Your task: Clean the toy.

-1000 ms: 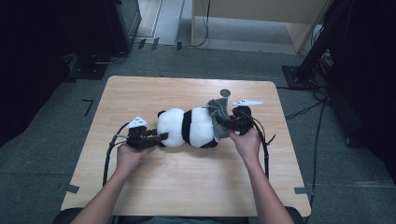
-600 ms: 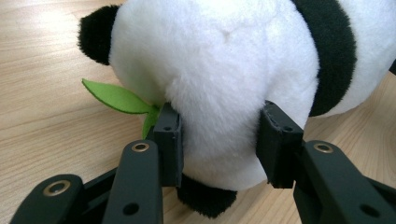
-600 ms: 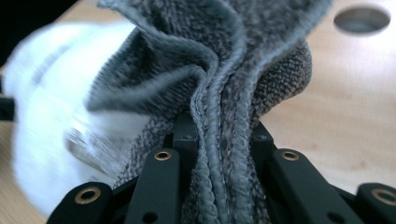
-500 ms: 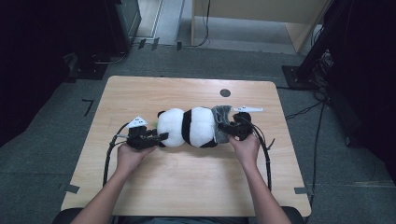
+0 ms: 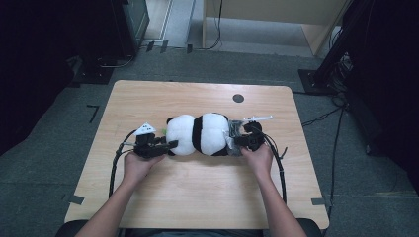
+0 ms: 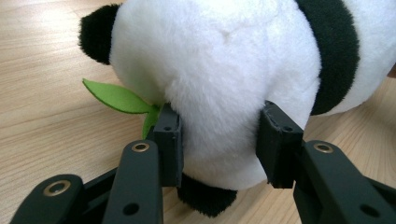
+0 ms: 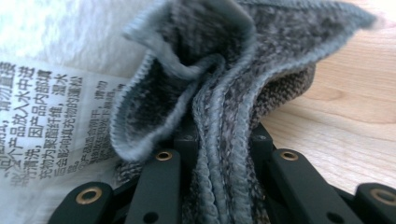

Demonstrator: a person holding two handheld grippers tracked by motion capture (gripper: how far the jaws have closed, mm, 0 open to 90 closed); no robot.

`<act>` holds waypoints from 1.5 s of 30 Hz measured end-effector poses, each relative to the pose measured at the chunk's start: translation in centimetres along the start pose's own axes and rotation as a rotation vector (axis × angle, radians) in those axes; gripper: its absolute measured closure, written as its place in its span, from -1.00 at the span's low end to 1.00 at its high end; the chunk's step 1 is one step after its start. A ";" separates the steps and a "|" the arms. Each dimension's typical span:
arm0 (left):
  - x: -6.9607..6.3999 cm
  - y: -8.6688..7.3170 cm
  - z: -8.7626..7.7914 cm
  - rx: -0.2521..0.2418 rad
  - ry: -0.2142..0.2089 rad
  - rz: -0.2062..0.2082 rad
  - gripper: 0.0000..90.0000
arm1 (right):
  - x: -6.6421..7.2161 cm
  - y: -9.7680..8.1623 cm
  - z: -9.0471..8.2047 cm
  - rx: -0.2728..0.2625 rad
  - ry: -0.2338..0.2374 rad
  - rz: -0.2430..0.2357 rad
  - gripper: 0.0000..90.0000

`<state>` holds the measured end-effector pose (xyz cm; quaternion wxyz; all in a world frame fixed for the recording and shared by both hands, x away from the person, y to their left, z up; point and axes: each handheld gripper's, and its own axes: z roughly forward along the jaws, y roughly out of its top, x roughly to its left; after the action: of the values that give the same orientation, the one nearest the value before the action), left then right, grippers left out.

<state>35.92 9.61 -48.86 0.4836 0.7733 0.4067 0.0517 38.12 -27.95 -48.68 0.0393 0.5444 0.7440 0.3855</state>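
Left gripper: fingers pinching the head of the toy panda, green felt leaf lying at nine o'clock of them; hand level, pointing toward three o'clock. Toy panda: lying on its side at the centre of the surface. Right gripper: fingers clamping a bunched grey knitted garment at the panda's rear, beside the sewn-in label; hand level, pointing toward nine o'clock. Step, as judged: dressing the panda. Next: stretching the knit over the body while bracing the head.
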 end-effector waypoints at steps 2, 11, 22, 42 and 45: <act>0.1 0.0 0.0 -0.001 -0.004 -0.007 0.27 | -0.3 0.2 -0.5 -0.013 -0.003 0.010 0.64; 0.0 0.0 -0.1 -0.003 0.000 -0.004 0.27 | -1.2 1.4 -4.9 -0.158 -0.028 0.035 0.64; -0.2 -0.2 -0.2 -0.008 0.006 0.003 0.26 | 1.9 3.9 -6.9 -0.238 0.005 -0.057 0.64; -0.5 -0.2 -0.1 -0.020 0.015 0.007 0.26 | 3.8 3.2 -3.6 -0.218 -0.018 -0.133 0.64; -0.5 -0.2 -0.1 -0.020 0.014 0.005 0.26 | 3.6 3.0 -3.6 -0.218 -0.020 -0.129 0.64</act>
<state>35.41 9.39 -48.80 0.4886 0.7690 0.4076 0.0622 37.29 -26.48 -43.00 0.1301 0.4918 0.7306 0.4554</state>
